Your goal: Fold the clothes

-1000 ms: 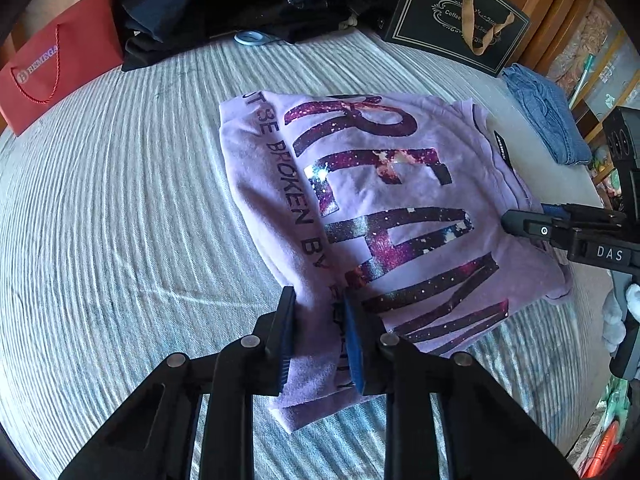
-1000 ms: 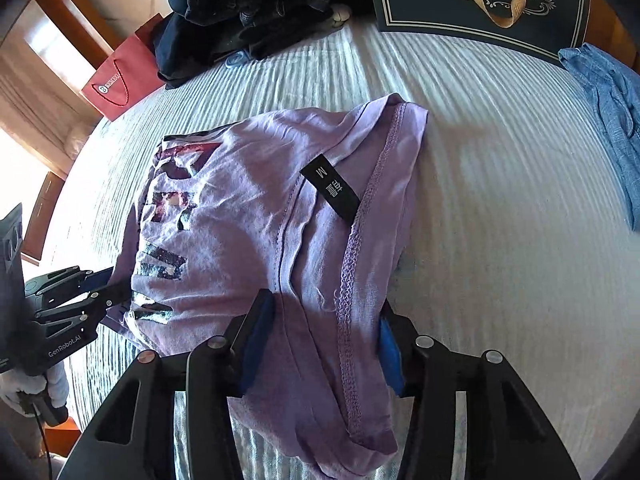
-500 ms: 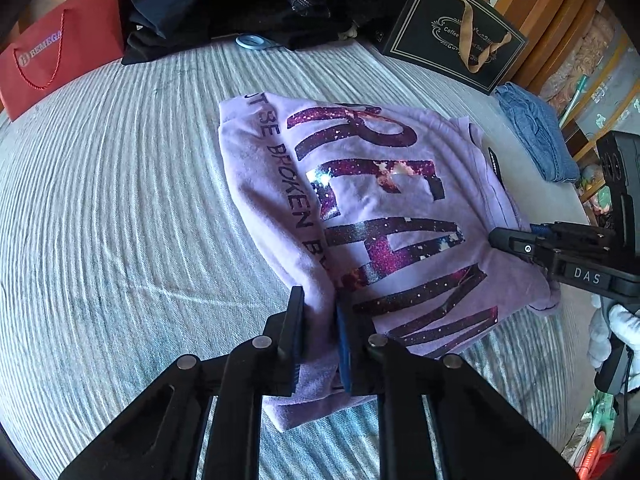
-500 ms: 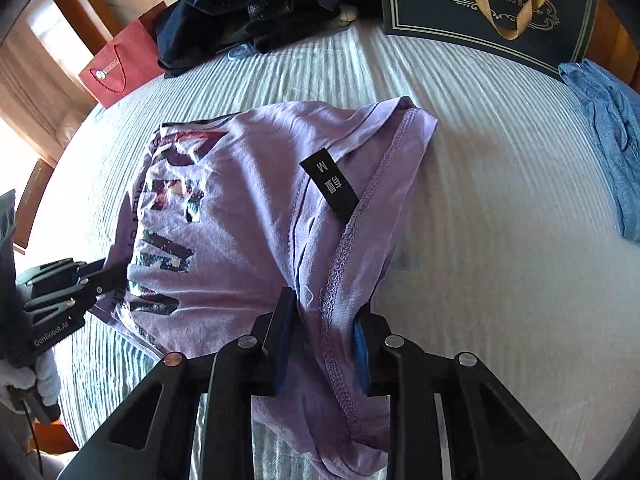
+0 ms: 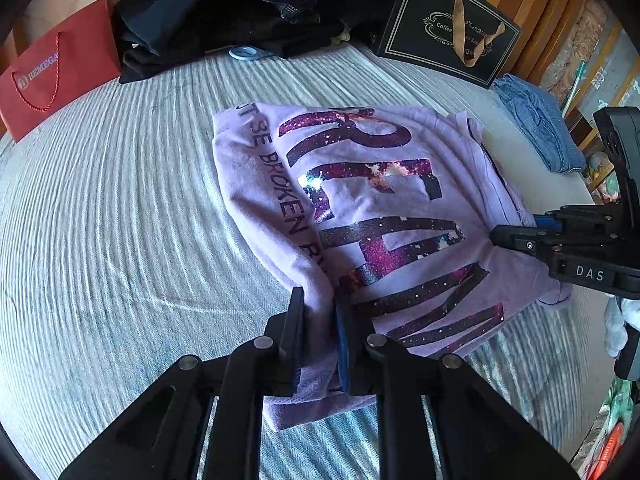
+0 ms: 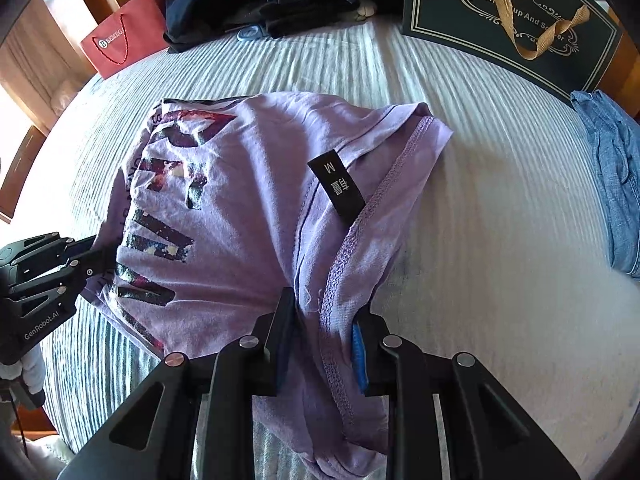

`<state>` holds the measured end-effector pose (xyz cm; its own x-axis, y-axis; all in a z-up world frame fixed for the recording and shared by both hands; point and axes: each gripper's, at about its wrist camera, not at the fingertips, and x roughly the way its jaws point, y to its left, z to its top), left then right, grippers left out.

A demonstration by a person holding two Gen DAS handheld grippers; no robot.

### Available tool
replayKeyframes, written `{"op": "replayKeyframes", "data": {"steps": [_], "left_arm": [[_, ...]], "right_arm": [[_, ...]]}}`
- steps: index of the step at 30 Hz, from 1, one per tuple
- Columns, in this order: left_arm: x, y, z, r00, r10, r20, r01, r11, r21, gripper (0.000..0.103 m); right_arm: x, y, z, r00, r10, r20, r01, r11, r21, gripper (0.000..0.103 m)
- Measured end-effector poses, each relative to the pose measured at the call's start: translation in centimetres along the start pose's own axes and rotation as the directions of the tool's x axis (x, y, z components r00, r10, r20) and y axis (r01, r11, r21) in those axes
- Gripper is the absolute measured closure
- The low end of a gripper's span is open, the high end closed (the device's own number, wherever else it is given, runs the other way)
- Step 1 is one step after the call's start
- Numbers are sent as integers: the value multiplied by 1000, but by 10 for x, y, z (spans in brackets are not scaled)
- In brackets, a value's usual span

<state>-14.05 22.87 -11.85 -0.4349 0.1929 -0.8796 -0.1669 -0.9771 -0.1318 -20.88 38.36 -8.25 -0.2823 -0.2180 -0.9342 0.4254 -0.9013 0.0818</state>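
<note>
A soft lilac T-shirt [image 5: 384, 216], thin jersey with glittery purple block letters and a smaller line of dark print down one side, lies part-folded in the middle of the bed [image 5: 120, 208], whose pale cover is ribbed in fine ridges. My left gripper [image 5: 320, 320] pinches a bunched fold of its near edge, and its jaws are closing on the cloth; a second ago that gap stood wider, with the fabric loose between the pads. My right gripper [image 6: 325, 328] has the neckline side, a gathered ridge with zigzag stitching caught between its pads, and its jaws are closing too, having narrowed a good deal since the earlier frame. A black size tag [image 6: 337, 189] lies flat above it. Beyond sit a glossy red paper bag [image 5: 56, 68], a dark gift bag [image 5: 444, 28] with a tan ribbon handle, a heap of black clothes [image 5: 224, 16] and folded denim [image 5: 536, 120].
</note>
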Motion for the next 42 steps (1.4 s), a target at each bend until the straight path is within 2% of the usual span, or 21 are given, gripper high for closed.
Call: {"op": "replayKeyframes", "data": {"steps": [1, 4, 7, 11, 15, 20, 24, 29, 34, 37, 38, 40, 42], "left_arm": [[-4, -2, 1, 1000, 4, 10, -5, 1000, 7, 93], [-24, -7, 3, 998, 18, 57, -20, 999, 37, 94], [-45, -9, 10, 996, 3, 91, -8, 999, 53, 94], [-69, -17, 20, 990, -22, 138, 10, 996, 86, 93], [-86, -34, 37, 982, -62, 176, 40, 991, 129, 93], [-99, -71, 73, 968, -131, 214, 85, 974, 212, 93], [-105, -118, 113, 956, -171, 238, 108, 961, 255, 93], [-103, -208, 171, 937, -198, 290, 104, 945, 309, 93], [-94, -304, 237, 914, -179, 365, 64, 950, 307, 93], [-85, -346, 276, 898, -160, 410, 32, 953, 302, 93], [-76, -357, 284, 900, -155, 407, 28, 953, 301, 93], [-58, -378, 301, 907, -145, 396, 23, 955, 297, 93], [-26, -393, 305, 928, -126, 349, 23, 958, 286, 93]], "right_arm": [[-1, 3, 0, 1000, -3, 4, 3, 1000, -9, 87], [-9, 9, 0, 1000, -11, 27, 11, 1000, -26, 89], [-25, 7, 1, 998, -16, 61, 17, 1000, -23, 89], [-56, 7, 8, 991, -60, 121, 65, 997, -43, 89], [-85, 2, 16, 978, -122, 169, 132, 990, -48, 89], [-126, -28, 19, 953, -205, 225, 213, 977, -12, 89], [-165, -73, 22, 924, -259, 282, 265, 964, 16, 89], [-213, -158, 33, 886, -318, 337, 323, 946, 43, 89], [-250, -255, 57, 845, -351, 403, 366, 930, 41, 89], [-266, -308, 74, 827, -337, 450, 356, 933, 47, 89], [-270, -325, 80, 820, -332, 466, 351, 935, 49, 89], [-265, -358, 88, 823, -310, 476, 320, 945, 63, 89], [-241, -389, 84, 856, -268, 443, 258, 963, 84, 89]]}}
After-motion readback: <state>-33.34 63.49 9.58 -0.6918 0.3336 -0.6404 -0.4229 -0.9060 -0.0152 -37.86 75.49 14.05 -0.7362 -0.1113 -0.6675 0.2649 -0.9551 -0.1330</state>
